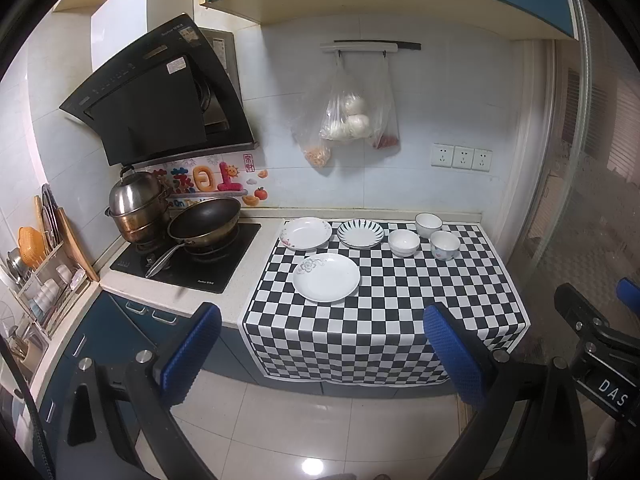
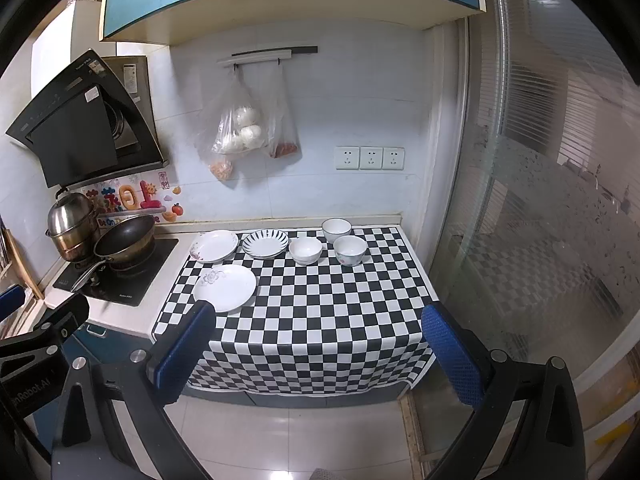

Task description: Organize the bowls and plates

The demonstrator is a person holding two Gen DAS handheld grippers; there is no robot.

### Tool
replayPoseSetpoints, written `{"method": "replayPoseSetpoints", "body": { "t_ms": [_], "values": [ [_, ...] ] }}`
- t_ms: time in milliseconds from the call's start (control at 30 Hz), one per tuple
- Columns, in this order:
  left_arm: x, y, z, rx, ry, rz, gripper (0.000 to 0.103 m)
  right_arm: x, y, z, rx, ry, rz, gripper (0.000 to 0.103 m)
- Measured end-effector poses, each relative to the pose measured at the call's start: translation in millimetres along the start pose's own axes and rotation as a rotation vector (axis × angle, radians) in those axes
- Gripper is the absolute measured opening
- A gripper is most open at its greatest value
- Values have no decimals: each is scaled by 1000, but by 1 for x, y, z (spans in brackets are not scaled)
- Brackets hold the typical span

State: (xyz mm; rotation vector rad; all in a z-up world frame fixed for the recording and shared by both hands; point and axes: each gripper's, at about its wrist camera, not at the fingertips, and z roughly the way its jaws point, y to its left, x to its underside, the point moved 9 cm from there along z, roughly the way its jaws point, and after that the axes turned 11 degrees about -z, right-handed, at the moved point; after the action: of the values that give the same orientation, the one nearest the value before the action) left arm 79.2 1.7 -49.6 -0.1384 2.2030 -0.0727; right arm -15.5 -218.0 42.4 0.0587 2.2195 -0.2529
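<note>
Plates: three on checkered cloth [image 1: 400, 304] — flowered plate [image 1: 326, 277] nearest, second plate [image 1: 307, 233] and striped plate [image 1: 360, 233] behind. Bowls [image 1: 404, 242] clustered right of them. Left gripper [image 1: 324, 354] and right gripper [image 2: 320, 354] both spread wide, empty, well short of counter.

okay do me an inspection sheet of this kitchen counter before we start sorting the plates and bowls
Surface: checkered cloth over the counter, hanging over its front edge.
Job's things: three plates and three bowls on the cloth, none stacked.
Clutter: nothing seen on the cloth.
Grippers: left tool and right tool open, empty, short of the counter.
Cables: nothing seen.
Surroundings: wok and steamer pot on the stove; bags hanging on the wall.
</note>
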Motion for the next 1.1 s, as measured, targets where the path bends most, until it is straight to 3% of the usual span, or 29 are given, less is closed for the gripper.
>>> {"method": "replayPoseSetpoints", "body": {
  "t_ms": [1100],
  "values": [
    [7,-5,2,5,10,7,103,3,0,-3,7,-1,-8,103]
  ]
}}
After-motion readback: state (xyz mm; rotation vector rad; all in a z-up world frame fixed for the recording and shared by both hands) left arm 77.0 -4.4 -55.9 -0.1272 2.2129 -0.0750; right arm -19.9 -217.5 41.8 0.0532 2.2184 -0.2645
